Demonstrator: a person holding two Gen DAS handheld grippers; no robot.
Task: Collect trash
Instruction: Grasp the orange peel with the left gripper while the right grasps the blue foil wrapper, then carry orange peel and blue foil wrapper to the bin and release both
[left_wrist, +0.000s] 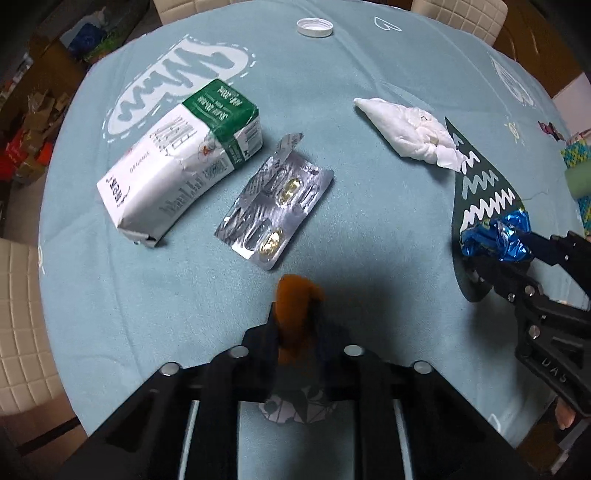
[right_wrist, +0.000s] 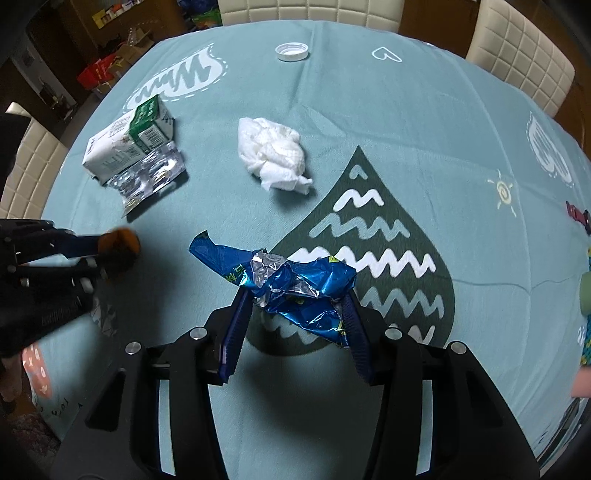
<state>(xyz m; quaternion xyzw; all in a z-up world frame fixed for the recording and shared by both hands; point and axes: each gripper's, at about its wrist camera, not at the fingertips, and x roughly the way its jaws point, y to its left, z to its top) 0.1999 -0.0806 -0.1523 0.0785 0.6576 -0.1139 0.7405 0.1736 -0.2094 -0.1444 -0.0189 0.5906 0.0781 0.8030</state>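
Note:
My right gripper (right_wrist: 295, 314) is shut on a crumpled blue foil wrapper (right_wrist: 291, 280) and holds it just above the tablecloth; it also shows in the left wrist view (left_wrist: 495, 236). My left gripper (left_wrist: 295, 314) is shut, with an orange pad at its tip (left_wrist: 295, 306), and nothing shows between its fingers. A white and green carton (left_wrist: 181, 155) lies on its side at the left. A silver blister pack (left_wrist: 277, 195) lies beside it. A crumpled white tissue (left_wrist: 410, 129) lies further right. A white bottle cap (left_wrist: 314, 26) sits at the far edge.
A light blue printed tablecloth (right_wrist: 406, 110) covers the round table. White padded chairs (right_wrist: 517, 55) stand around it. Boxes and clutter (left_wrist: 33, 140) lie on the floor at the left. A green and yellow object (left_wrist: 578, 173) sits at the table's right edge.

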